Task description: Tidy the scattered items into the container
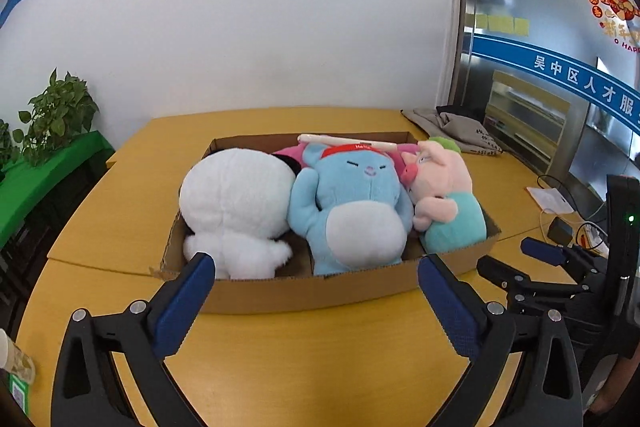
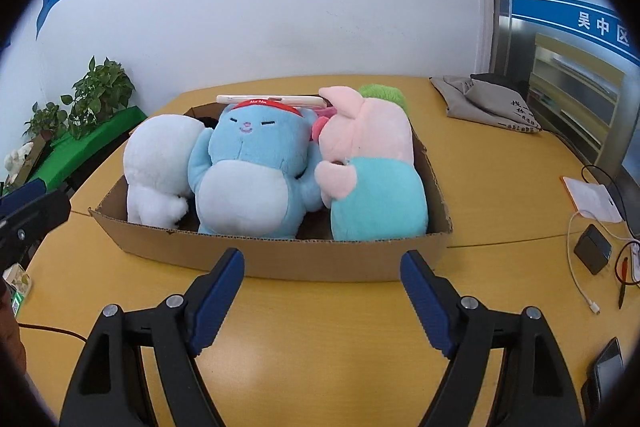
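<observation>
- The cardboard box (image 2: 280, 259) sits at the centre of the worktop (image 2: 320, 327).
- Three plush toys lie in it side by side: the round plush (image 2: 160, 163) at 9 o'clock, the bear plush (image 2: 248, 179) in the middle, the pig plush (image 2: 372, 179) at 3 o'clock, each touching the next.
- A flat stick (image 2: 272, 101) rests behind the bear's head, at 12 o'clock.
- A folded cloth (image 2: 488, 99) lies on the worktop toward 2 o'clock, well apart from the box.
- Potted plants (image 2: 100, 95) stand off the worktop at 10 o'clock.
</observation>
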The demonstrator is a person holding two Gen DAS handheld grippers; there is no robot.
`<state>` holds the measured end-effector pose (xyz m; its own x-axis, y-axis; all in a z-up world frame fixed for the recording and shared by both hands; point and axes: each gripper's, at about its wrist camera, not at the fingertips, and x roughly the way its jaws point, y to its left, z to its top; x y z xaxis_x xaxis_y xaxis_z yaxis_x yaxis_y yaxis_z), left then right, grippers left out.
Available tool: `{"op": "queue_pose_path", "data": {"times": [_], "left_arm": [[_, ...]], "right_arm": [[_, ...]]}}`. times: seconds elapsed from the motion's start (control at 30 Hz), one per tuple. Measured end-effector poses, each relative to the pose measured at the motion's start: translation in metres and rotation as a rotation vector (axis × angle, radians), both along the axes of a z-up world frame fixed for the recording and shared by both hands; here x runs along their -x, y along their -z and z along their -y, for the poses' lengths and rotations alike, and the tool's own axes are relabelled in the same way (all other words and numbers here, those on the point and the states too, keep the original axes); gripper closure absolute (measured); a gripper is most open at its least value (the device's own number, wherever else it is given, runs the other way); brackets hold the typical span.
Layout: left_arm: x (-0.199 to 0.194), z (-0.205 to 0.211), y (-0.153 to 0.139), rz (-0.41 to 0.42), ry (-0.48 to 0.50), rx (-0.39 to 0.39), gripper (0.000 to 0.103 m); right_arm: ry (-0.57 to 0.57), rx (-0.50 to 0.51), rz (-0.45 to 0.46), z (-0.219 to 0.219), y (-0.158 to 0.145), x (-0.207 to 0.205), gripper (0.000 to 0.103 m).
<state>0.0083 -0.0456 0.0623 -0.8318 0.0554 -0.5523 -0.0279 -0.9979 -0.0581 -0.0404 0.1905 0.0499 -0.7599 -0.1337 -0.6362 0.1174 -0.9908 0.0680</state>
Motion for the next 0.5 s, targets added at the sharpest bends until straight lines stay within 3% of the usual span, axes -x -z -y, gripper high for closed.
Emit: {"op": "queue_pose_path", "data": {"times": [0.5], "left_arm": [[-0.019, -0.02, 0.007, 0.008, 0.005, 0.021, 0.0]], "right_arm": [[0.019, -0.028, -0.012, -0.005, -0.003, -0.035, 0.023]]}}
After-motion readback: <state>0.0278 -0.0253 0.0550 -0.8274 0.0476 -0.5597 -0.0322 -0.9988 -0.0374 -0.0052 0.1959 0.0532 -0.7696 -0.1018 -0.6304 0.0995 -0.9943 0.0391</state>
